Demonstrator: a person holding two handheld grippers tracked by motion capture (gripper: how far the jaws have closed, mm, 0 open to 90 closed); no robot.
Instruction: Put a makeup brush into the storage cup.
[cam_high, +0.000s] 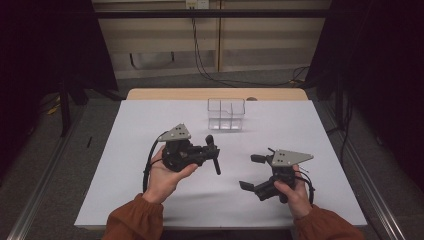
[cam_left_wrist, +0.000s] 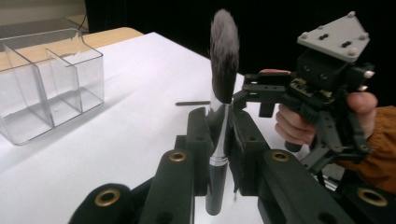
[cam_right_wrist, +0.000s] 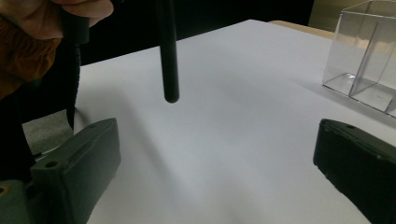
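A make-up brush (cam_left_wrist: 223, 60) with a dark bushy head and a black handle (cam_high: 216, 162) stands upright between the jaws of my left gripper (cam_left_wrist: 219, 126), which is shut on its metal collar. In the high view the left gripper (cam_high: 212, 150) is held above the middle of the white sheet, pointing right. My right gripper (cam_high: 251, 171) hovers to its right, pointing left at it, jaws wide apart with nothing between them. In the right gripper view the handle's end (cam_right_wrist: 169, 60) hangs beyond the open right gripper (cam_right_wrist: 219, 172).
A clear plastic organizer (cam_high: 226, 114) with several compartments stands at the back middle of the white sheet (cam_high: 150, 125); it is also the clear box (cam_left_wrist: 46, 84) (cam_right_wrist: 364, 56). A thin dark stick (cam_left_wrist: 192, 103) lies on the sheet. Dark curtains flank the table.
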